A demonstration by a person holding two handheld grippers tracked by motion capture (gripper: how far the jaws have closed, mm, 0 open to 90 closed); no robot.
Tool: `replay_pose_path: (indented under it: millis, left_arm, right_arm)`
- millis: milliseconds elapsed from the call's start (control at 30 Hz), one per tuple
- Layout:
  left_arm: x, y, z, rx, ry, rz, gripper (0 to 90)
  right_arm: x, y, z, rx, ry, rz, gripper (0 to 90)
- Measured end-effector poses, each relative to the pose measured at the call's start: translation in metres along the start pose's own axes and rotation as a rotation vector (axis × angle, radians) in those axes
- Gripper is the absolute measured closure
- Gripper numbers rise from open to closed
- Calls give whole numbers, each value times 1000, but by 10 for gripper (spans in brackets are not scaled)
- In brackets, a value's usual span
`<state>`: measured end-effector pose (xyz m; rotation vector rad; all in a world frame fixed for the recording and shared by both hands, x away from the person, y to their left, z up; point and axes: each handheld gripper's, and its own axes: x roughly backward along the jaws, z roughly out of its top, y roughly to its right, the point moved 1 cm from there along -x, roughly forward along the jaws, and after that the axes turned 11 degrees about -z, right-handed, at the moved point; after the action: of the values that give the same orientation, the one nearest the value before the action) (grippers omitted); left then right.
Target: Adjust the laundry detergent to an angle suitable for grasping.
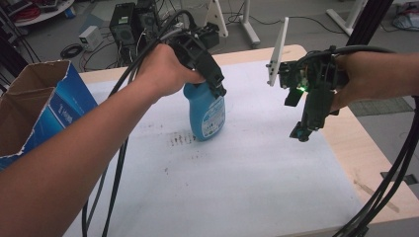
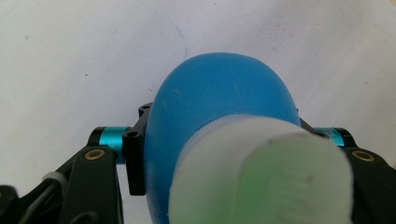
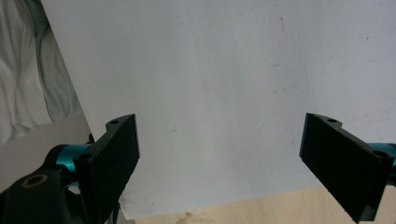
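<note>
High view: blue bottle upright mid-surface on white sheet, pinched high up by left tongs. Left gripper view: jaws hard against both sides of the blue body, white cap nearest the lens. Risk, judged: smooth rounded plastic, grip near the top, could twist or slip out if tilted. Right tongs wide, holding nothing, hovering apart over sheet near its right edge. Cardboard box far left, untouched.
</note>
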<state>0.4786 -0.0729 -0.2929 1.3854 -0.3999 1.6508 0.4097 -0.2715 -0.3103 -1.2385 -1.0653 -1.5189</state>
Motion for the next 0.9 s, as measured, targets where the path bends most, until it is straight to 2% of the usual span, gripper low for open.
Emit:
replay_pose_path:
  millis: [167,367,667,733,767,833,867,900]
  left_arm:
    - [10,3,-1,-25,-4,-6,380]
    - [21,6,-8,-100,-29,-5,380]
    - [35,4,-17,-126,-33,-11,380]
    - [38,4,-19,-140,-37,-14,380]
    - [40,4,-22,-162,-44,-16,380]
    - [40,4,-23,-169,-47,-20,380]
    - [41,5,-25,-191,-61,-30,380]
    - [41,5,-25,-191,-61,-30,380]
  right_arm:
    - [0,-1,1,-1,-3,-2,116]
    - [1,-3,2,0,-1,-4,115]
    - [2,-5,4,2,-6,-3,116]
    - [2,-5,4,3,-5,-3,115]
    - [2,-5,5,3,-7,-4,116]
    - [2,-5,5,7,-5,-1,116]
    - [1,-5,5,4,-6,-2,116]
    - [2,-5,6,3,-8,-2,116]
